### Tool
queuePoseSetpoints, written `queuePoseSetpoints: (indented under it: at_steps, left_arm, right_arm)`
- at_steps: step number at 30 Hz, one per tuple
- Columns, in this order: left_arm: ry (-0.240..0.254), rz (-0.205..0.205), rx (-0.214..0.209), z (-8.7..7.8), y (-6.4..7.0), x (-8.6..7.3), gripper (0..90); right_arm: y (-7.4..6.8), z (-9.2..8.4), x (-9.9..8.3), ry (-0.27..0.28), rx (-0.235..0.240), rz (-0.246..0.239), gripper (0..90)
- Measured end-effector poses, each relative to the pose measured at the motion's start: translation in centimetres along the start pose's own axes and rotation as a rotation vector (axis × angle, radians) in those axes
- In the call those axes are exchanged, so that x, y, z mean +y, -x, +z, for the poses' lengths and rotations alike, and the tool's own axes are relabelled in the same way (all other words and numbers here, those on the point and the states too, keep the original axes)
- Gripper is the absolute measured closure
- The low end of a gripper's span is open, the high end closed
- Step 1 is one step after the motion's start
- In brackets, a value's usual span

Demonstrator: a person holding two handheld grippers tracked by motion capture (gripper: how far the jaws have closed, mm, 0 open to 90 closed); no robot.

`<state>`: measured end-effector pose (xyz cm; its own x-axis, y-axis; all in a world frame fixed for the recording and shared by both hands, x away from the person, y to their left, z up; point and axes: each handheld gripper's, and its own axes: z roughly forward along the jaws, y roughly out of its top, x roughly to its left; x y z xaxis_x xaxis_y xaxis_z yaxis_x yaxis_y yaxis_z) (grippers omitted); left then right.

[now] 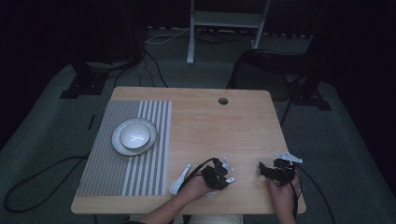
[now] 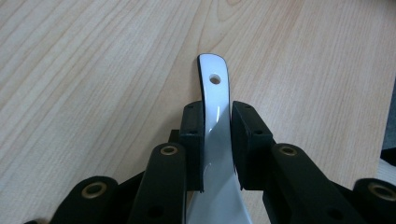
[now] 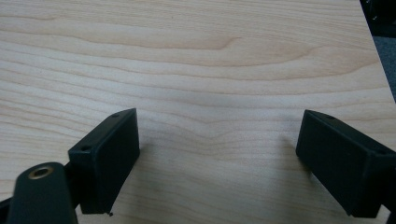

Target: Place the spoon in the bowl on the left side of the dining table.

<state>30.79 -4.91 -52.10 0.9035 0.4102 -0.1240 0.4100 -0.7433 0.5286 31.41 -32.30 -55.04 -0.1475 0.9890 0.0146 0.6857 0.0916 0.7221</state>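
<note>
My left gripper point(image 2: 217, 116) is shut on the handle of a white spoon point(image 2: 215, 93). The handle's end, with a small hole, sticks out past the jaws over the wooden table point(image 2: 93, 70). In the high view this left gripper point(image 1: 225, 180) is near the table's front edge, and the white spoon's point(image 1: 230, 179) tip pokes out to its right. My right gripper point(image 3: 217, 135) is open over bare wood, with nothing between its fingers. From above, the right gripper point(image 1: 263, 170) sits at the front right.
A second white spoon point(image 1: 180, 179) lies beside the striped grey placemat point(image 1: 107, 163) at the left. On the mat, a pale bowl point(image 1: 136, 134) rests on a plate point(image 1: 119, 145). A cable hole point(image 1: 223, 101) sits near the table's far edge.
</note>
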Motion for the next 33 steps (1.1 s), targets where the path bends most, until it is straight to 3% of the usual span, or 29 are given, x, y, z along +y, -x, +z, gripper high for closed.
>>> queuePoseSetpoints:
  at_steps: [11,13,20,25,33]
  left_arm:
    - [0.057,-0.028,0.002,-1.4,-0.4,0.0,76.3]
    - [0.079,-0.044,0.003,-1.8,-0.6,0.0,85.3]
    - [0.08,-0.032,-0.008,-2.2,-0.6,0.1,85.5]
    - [0.109,-0.035,-0.022,-2.9,-0.5,0.3,85.7]
    - [0.157,-0.05,-0.009,-4.2,-0.8,0.4,85.7]
  right_arm:
    - [0.0,0.0,0.0,0.0,0.0,0.0,12.8]
    - [0.0,0.0,0.0,0.0,0.0,0.0,12.8]
    - [0.0,0.0,0.0,0.0,0.0,0.001,12.8]
    - [0.0,0.0,0.0,0.0,0.0,0.001,12.8]
    - [0.0,0.0,0.0,0.0,-0.001,0.0,12.8]
